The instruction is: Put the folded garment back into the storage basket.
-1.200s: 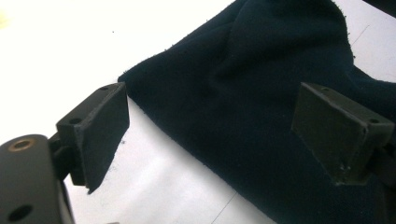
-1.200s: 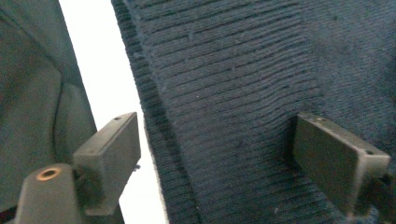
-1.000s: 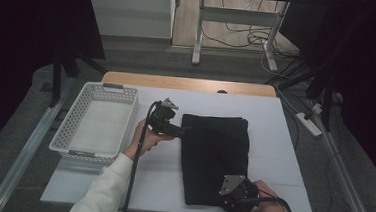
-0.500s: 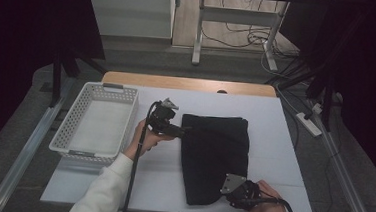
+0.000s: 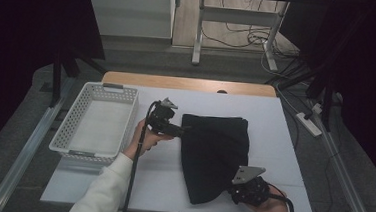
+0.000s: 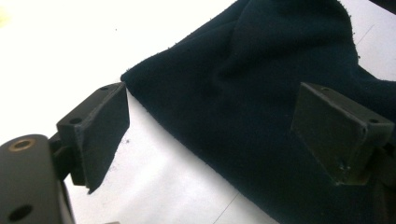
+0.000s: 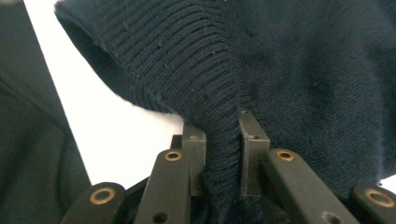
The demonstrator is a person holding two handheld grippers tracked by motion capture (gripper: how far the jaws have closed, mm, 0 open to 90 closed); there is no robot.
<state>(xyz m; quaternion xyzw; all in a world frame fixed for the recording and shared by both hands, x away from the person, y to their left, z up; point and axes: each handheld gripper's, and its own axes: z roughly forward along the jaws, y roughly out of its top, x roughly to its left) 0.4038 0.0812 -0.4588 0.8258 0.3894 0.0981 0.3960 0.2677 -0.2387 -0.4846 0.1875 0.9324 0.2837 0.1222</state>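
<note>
- High view: garment (image 5: 215,155), dark and knitted, lies folded on the white surface (image 5: 275,122), right of centre, its near end narrowing toward the person's side. The left gripper (image 5: 183,130) sits at the garment's left edge, toward the far end; the right gripper (image 5: 230,189) is at the near right corner, grey plate uppermost. A white basket (image 5: 73,145) stands well apart to the left, with nothing in it.
- Left gripper view: jaws stand wide, one pad over bare surface (image 6: 168,168), the other over the cloth (image 6: 243,93), so the garment's edge runs between them. Nothing is gripped here. To do the step well, I judge this gripper should settle lower so the edge sits deep between the pads before closing, taking every layer of the fold and not only the top one.
- Right gripper view: jaws are narrow and pinch a ribbed band of the garment (image 7: 219,121), the knit bunched and rising out of the grip. The hold looks firm, but it takes only a thin ridge of cloth. A slow, level pull would suit it; a sharp tug could drag the ribbing free or stretch it.
- Judgement on both: the next fold or lift will likely go cleanly only if the two grips move together, keeping the cloth taut between them and clear of the basket.
</note>
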